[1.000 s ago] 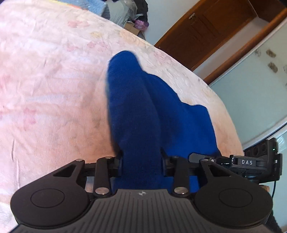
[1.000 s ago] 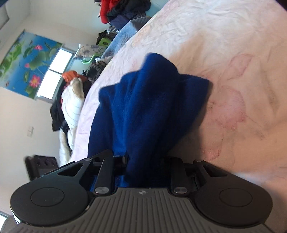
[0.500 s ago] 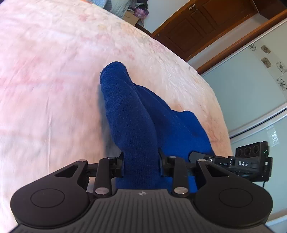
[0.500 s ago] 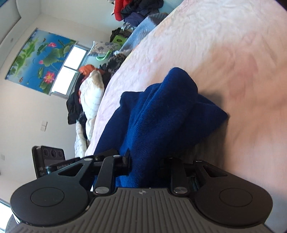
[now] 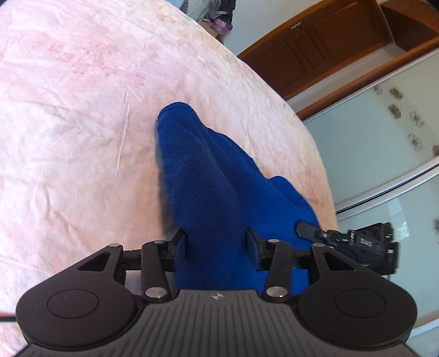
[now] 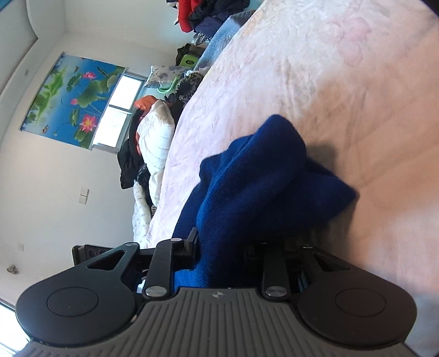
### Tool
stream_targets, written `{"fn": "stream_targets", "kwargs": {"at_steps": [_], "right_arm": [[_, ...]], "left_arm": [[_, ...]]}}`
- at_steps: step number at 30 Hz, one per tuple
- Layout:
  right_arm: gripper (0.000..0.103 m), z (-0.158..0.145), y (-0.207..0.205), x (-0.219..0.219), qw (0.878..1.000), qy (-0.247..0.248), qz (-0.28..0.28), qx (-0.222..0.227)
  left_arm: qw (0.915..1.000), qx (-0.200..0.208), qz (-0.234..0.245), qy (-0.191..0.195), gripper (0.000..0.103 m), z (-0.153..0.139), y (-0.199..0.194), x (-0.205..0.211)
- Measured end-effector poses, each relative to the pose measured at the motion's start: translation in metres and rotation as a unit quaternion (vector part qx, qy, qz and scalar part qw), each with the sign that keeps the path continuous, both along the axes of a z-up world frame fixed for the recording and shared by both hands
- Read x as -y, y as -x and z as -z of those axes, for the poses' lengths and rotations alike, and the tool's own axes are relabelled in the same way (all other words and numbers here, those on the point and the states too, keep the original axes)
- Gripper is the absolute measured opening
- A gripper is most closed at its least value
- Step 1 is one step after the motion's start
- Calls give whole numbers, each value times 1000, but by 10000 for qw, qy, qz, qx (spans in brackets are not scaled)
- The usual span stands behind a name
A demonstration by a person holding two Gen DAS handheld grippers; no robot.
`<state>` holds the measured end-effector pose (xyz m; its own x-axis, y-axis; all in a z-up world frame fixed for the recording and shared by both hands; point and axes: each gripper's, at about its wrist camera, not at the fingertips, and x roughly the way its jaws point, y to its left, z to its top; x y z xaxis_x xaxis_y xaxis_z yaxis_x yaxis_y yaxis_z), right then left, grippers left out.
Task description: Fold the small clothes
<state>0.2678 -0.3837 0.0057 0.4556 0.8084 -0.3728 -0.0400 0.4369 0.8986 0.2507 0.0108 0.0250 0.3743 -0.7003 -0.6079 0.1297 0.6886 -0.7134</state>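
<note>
A dark blue knitted garment [image 5: 203,175] lies bunched on the pink bedspread [image 5: 82,109], its near end rising into my left gripper [image 5: 215,239]. Those jaws are opening, and the cloth still fills the gap and touches both pads. In the right wrist view the same garment [image 6: 258,175] lies in a thick fold on the bedspread [image 6: 343,82]. It runs back between the fingers of my right gripper [image 6: 222,244], whose jaws are also opening; cloth drapes over and hides its right finger. The right gripper [image 5: 356,244] shows at the left view's right edge.
The bed's edge curves past a brown wooden door [image 5: 315,52] and pale sliding wardrobe panels [image 5: 384,137]. Piles of clothes and bedding [image 6: 153,153] lie along the bed's far side, and more clothes [image 6: 214,13] at its far end. A lotus picture [image 6: 74,101] hangs by a window.
Both grippers have carried the blue garment across the bed. Its far end has come down onto the bedspread in a fold. Both pairs of jaws stand wider than before.
</note>
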Motion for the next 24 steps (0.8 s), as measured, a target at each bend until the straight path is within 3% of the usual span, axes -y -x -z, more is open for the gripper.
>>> {"fn": "stream_targets", "kwargs": {"at_steps": [1, 5, 9, 12, 14, 18, 20, 22, 23, 24], "right_arm": [[46, -2, 2, 5, 9999, 153, 38, 55], [56, -7, 33, 36, 9964, 602, 360, 475], [56, -22, 76, 25, 9807, 1301, -184, 1448], [56, -28, 89, -8, 9504, 2312, -682, 1967], [56, -27, 92, -28, 9279, 2795, -920, 2288], [57, -20, 98, -58, 8942, 3347, -1297, 2675], [65, -13, 98, -64, 8822, 3595, -1489, 2651], [66, -15, 96, -63, 8894, 3483, -1520, 2539], [63, -18, 88, -57, 9060, 3276, -1433, 2264], [51, -19, 78, -46, 9329, 2837, -1292, 1801]], "left_arm": [[9999, -36, -68, 104, 43, 1, 6, -6], [9981, -72, -423, 452, 43, 14, 48, -32], [9988, 121, -435, 200, 44, 27, 88, -26], [9983, 444, -373, -103, 44, 29, 94, -11], [9983, 541, -181, -96, 44, 30, 88, 1], [9977, 644, -9, -211, 44, 31, 77, 24], [9978, 600, 128, -258, 44, 33, 73, 33], [9984, 488, 207, -214, 43, 34, 70, 38], [9986, 422, 225, -216, 42, 34, 69, 39], [9988, 309, 240, -289, 38, 33, 65, 42]]}}
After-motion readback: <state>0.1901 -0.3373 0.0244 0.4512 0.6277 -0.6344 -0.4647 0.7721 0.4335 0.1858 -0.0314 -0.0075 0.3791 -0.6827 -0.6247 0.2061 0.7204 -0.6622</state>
